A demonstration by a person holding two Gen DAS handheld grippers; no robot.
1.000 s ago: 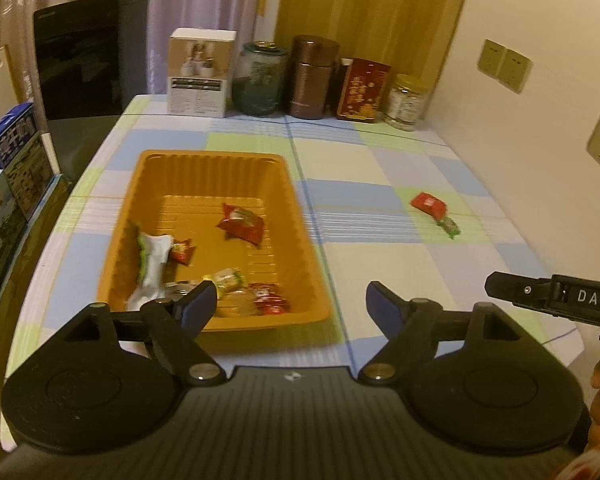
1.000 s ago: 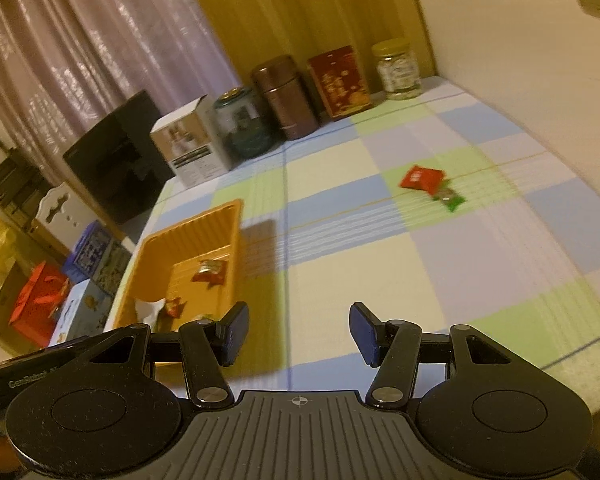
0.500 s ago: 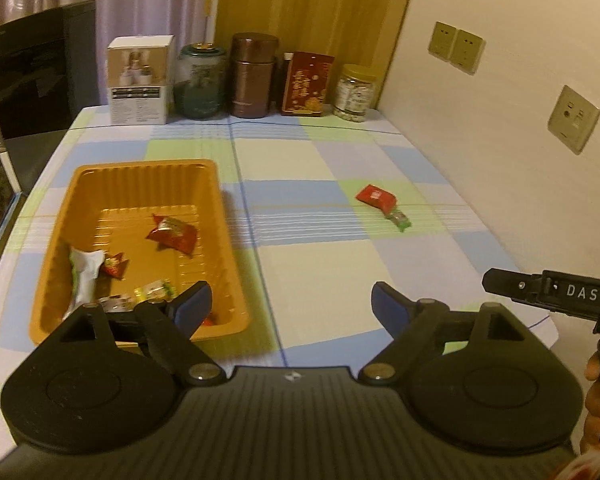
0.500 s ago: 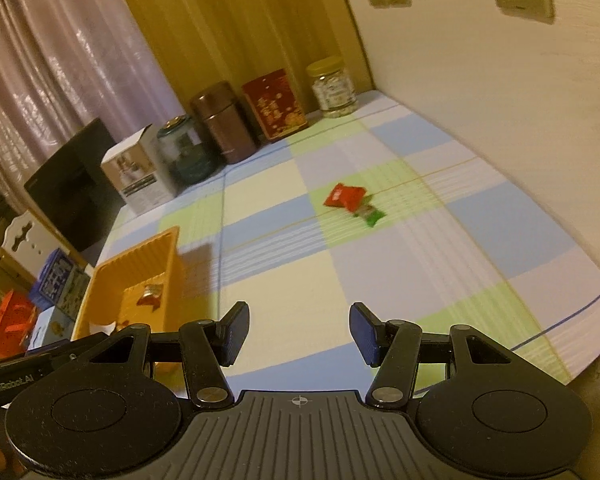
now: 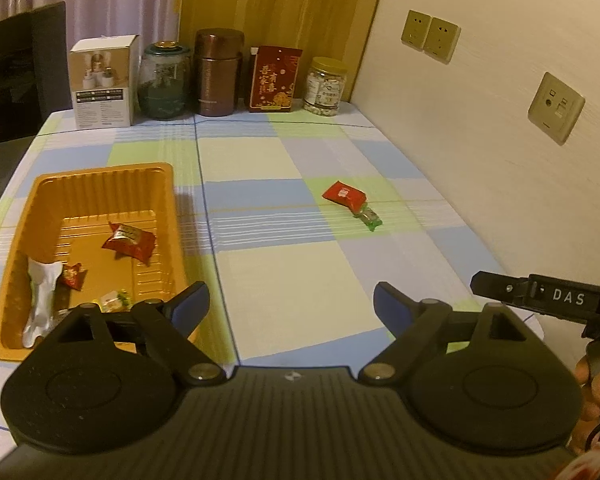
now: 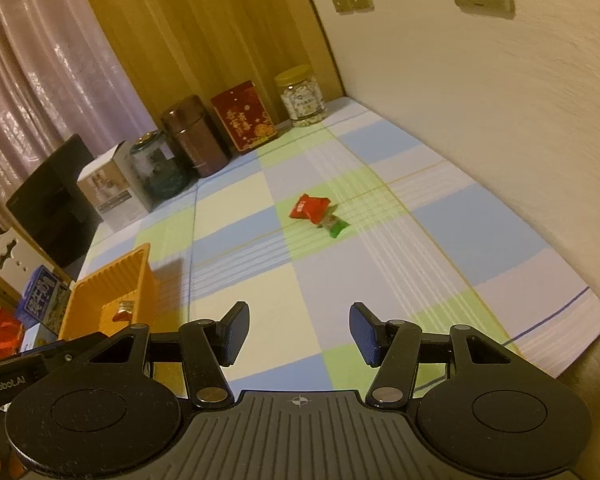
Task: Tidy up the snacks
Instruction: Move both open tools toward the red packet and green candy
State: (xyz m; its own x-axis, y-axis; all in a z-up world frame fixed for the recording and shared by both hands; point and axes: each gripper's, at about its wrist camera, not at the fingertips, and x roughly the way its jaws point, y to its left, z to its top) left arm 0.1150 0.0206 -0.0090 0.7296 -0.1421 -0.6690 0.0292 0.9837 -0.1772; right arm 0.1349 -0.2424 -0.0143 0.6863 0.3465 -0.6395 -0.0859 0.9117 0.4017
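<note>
An orange tray (image 5: pixel 40 188) lies on the left of the checked tablecloth and holds several wrapped snacks, among them a red packet (image 5: pixel 130 241) and a white wrapper (image 5: pixel 40 292). A red snack packet (image 5: pixel 344 195) and a small green candy (image 5: pixel 369 218) lie loose on the cloth to the right; both show in the right wrist view, red packet (image 6: pixel 310 207), green candy (image 6: pixel 334 226). My left gripper (image 5: pixel 290 302) is open and empty, near the tray's near right corner. My right gripper (image 6: pixel 298 328) is open and empty, well short of the loose snacks. The tray's corner shows at left (image 6: pixel 112 280).
A white box (image 5: pixel 102 80), glass jar (image 5: pixel 164 76), brown canister (image 5: pixel 219 72), red tin (image 5: pixel 274 80) and candy jar (image 5: pixel 325 86) stand along the table's back edge. A wall with sockets runs along the right. A dark chair (image 5: pixel 20 68) stands at back left.
Both grippers have swung to the right, so the tray has slid left in view and the loose snacks sit nearer the centre. Both stay open and empty.
</note>
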